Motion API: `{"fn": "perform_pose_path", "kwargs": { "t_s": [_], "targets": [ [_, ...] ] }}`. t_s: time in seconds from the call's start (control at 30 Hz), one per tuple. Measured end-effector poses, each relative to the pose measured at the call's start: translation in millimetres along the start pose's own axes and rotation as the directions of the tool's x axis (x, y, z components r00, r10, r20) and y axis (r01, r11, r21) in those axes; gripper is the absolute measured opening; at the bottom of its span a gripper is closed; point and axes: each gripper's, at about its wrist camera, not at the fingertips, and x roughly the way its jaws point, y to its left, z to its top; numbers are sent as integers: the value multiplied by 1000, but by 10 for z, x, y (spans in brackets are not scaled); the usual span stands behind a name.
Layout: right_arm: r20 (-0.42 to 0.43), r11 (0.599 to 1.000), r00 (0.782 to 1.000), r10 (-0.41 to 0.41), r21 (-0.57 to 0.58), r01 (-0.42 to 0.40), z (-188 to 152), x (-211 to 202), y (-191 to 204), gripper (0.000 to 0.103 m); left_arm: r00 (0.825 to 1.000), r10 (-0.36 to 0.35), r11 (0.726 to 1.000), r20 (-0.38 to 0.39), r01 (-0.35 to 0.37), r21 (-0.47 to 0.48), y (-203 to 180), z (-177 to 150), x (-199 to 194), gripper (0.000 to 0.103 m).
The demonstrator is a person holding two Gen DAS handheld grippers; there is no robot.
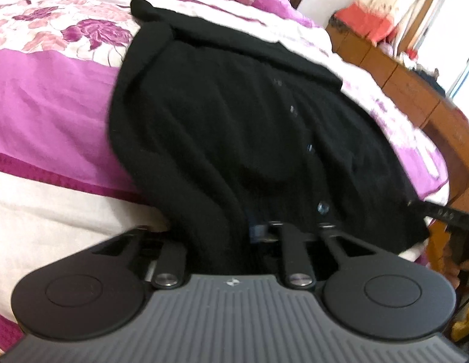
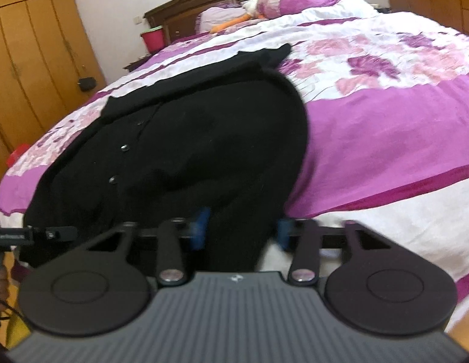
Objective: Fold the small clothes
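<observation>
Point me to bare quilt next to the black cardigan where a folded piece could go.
Free: the violet band and flowered white panel beside the black cardigan, up to the pillows; likewise the violet band in the left wrist view. Crowded: the near bed edge, where the left tongs and right tongs pinch the cardigan's hem.

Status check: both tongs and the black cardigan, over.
Left tongs shut on black cardigan hem. Right tongs pinching the hem too. Cardigan lies buttoned on the bedspread. Nothing in the way.
</observation>
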Motion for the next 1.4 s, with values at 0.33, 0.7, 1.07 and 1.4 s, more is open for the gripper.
{"fn": "perform_pose_path", "kwargs": {
  "t_s": [0.33,0.7,1.07,1.4],
  "targets": [
    [156,927,957,244,252,-278,294,-336,-133,10,972,-144,975,184,171,-144,107,380,-497,8],
    [312,802,888,336,399,-444,714,-262,-293,10,923,-159,952,350,237,-193,-88,962,-814,8],
    [427,760,845,323,416,-500,1368,100,-433,10,900,-34,979,434,118,-168,-283,1736,-583,8],
    [455,766,853,257,443,-467,1799,727,-513,10,890,77,984,450,5,-177,-118,2255,3,8]
  ]
}}
